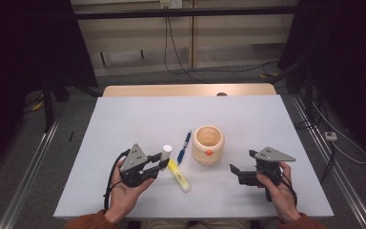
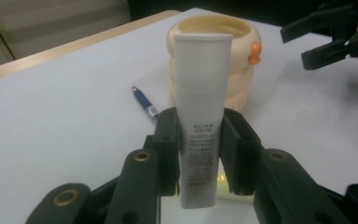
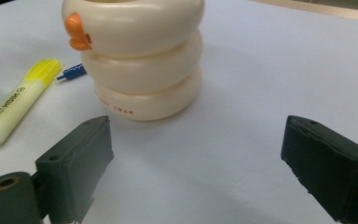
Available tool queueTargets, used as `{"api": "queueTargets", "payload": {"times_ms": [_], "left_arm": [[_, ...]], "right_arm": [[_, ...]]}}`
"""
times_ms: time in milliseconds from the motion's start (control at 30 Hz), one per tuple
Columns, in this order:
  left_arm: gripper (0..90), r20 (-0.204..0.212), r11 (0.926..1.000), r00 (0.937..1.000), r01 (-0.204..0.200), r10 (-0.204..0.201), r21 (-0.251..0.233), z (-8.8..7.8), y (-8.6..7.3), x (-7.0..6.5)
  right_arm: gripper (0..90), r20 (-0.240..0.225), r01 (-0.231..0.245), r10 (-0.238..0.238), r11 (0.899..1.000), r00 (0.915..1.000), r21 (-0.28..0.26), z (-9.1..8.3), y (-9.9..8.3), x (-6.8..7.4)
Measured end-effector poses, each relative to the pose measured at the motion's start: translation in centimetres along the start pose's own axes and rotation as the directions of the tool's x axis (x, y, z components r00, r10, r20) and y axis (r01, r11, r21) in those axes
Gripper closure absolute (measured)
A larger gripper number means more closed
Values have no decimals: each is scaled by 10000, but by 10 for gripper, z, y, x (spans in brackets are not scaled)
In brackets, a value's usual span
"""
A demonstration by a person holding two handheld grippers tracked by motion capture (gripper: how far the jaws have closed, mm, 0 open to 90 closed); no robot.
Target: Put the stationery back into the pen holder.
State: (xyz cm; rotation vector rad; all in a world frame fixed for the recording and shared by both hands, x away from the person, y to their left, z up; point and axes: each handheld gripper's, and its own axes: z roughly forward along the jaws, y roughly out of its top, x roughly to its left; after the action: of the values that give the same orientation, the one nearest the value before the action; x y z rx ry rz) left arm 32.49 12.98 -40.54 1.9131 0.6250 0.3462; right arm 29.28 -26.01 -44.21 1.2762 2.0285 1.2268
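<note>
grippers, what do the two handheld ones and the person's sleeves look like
Both the left gripper and the right gripper are black, each topped with a grey three-cornered plate dotted with small holes. Their fingers are thick black blocks on arms with brass-coloured pivot pins. A black cable trails from the left one. The sleeves are rust orange.

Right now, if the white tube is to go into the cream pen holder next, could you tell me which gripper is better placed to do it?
Left. The left gripper is already shut on the white tube, with the cream pen holder just beyond it. The right gripper is open and holds nothing.
</note>
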Motion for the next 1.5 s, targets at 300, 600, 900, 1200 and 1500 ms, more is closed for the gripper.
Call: {"api": "queueTargets", "payload": {"times_ms": [300, 600, 900, 1200, 1500], "left_arm": [[701, 239, 9982, 9980, 592, -589, -123, 9, 19, 5], [701, 475, 9978, 9976, 525, -505, -416, 19, 39, 3], [701, 404, 9964, 9973, 631, -608, -572, 42, 45, 3], [701, 319, 9918, 9944, 1032, -1011, -751, 55, 63, 12], [701, 199, 9861, 9936, 1131, -1115, -1214, 68, 81, 15]], "right_arm": [[64, 26, -398, 398, 9992, 9992, -105, -12, -12, -11], [67, 332, -510, 516, 9985, 9981, -197, -18, -20, -16], [57, 364, -753, 765, 9966, 9964, -327, -17, -21, -20], [51, 332, -684, 701, 9964, 9970, -498, -19, -20, -21], [46, 140, -537, 543, 9977, 9984, -414, -17, -21, -20]]}}
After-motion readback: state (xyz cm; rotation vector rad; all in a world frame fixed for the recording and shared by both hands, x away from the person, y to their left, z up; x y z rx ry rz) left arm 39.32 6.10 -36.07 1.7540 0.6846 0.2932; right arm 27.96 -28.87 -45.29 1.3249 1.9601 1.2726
